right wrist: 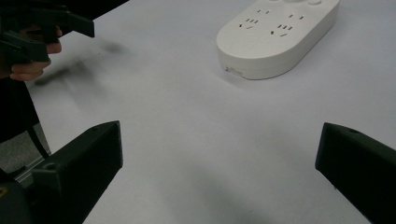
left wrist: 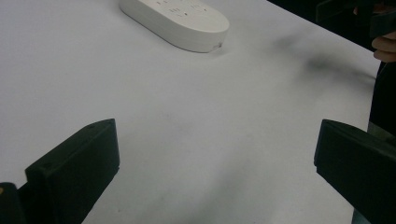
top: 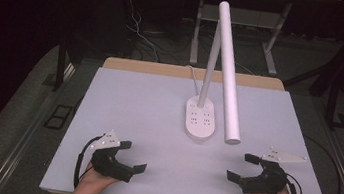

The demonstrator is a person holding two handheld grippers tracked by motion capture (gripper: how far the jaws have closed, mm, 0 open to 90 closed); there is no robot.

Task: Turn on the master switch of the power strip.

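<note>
The lamp (top: 201, 118) looks rigid, smooth and top-heavy; grip its thin stem above the base. Left gripper (top: 131, 156) and right gripper (top: 241, 167) both spread, empty.

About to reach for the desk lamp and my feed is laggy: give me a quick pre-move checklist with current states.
1. Left gripper jaws open, nothing between them: ok.
2. Right gripper jaws open, nothing between them: ok.
3. Lamp base flat on the table, apart from both grippers: ok.
4. Lamp head slanting down over the base's right side, may block a reach from the right: not ok.
5. Lamp cord plugged in: cannot tell.
</note>
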